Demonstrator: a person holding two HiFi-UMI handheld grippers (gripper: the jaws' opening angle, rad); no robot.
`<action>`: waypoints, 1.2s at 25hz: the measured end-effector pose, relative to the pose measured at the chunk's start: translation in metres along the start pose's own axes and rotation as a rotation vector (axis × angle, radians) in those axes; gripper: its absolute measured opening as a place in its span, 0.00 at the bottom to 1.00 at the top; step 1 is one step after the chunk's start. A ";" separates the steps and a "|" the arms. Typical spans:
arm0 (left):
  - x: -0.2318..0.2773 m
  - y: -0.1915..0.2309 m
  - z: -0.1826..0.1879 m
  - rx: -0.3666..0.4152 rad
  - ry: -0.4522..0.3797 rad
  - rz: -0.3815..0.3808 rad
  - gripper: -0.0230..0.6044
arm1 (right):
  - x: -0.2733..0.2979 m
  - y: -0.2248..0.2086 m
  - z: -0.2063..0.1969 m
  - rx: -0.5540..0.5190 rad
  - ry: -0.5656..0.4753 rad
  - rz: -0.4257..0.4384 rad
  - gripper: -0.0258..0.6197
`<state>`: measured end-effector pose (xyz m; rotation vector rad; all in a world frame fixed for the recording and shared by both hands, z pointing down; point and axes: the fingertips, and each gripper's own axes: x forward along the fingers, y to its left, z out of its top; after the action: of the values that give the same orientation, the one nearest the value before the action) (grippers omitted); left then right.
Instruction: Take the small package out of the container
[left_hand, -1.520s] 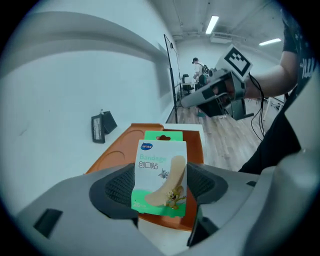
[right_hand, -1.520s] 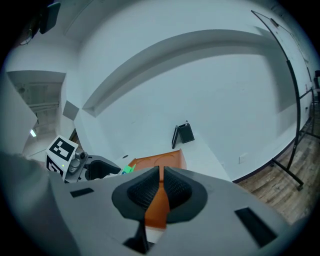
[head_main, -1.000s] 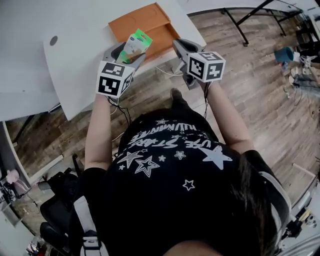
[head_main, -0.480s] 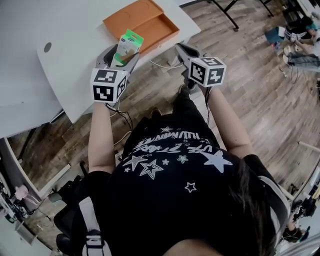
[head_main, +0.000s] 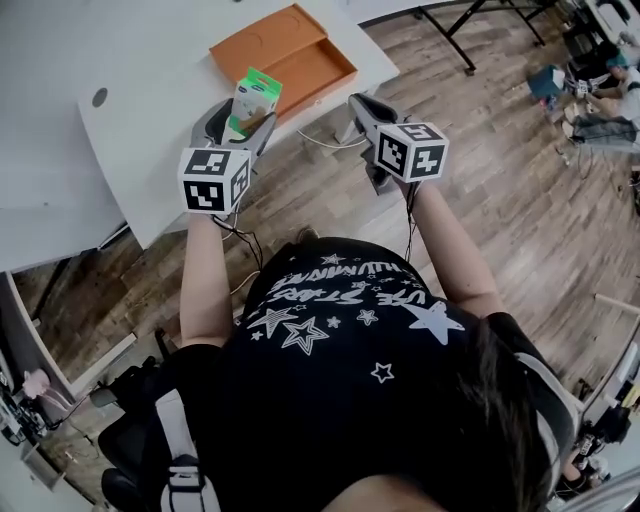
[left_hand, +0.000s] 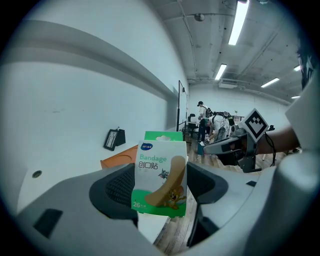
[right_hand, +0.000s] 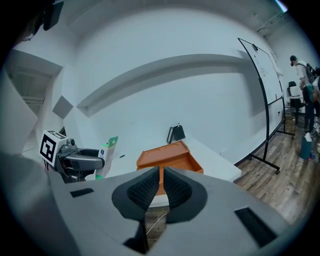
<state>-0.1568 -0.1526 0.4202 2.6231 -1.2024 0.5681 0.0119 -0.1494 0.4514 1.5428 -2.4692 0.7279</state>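
A small green and white bandage package (head_main: 254, 99) stands upright between the jaws of my left gripper (head_main: 240, 118), which is shut on it and holds it over the white table's near edge. The left gripper view shows the package (left_hand: 160, 172) front on, clamped by both pads. The orange container (head_main: 283, 56) lies on the table just beyond, with nothing visible inside; it also shows in the right gripper view (right_hand: 170, 157). My right gripper (head_main: 362, 108) hangs off the table's edge to the right, shut with nothing between its pads (right_hand: 159, 190).
The white table (head_main: 120, 60) has a round cable hole (head_main: 99, 97) at its left. A small black stand (right_hand: 175, 133) sits on the table behind the container. Wooden floor lies below both grippers. People and gear are at the far right (head_main: 600, 80).
The left gripper with the package has lifted slightly and tilted more upright. The view has shifted a little; the right gripper holds about the same place.
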 end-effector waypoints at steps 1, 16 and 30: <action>-0.001 -0.002 0.001 -0.002 0.001 0.004 0.59 | -0.004 -0.002 0.001 -0.002 -0.002 -0.005 0.13; -0.061 -0.088 -0.015 -0.027 0.002 0.067 0.59 | -0.101 0.006 -0.029 -0.032 0.005 0.032 0.12; -0.132 -0.155 -0.045 -0.066 -0.003 0.125 0.59 | -0.173 0.042 -0.063 -0.075 0.017 0.106 0.12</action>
<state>-0.1290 0.0533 0.4022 2.5087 -1.3698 0.5360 0.0476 0.0348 0.4301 1.3832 -2.5507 0.6531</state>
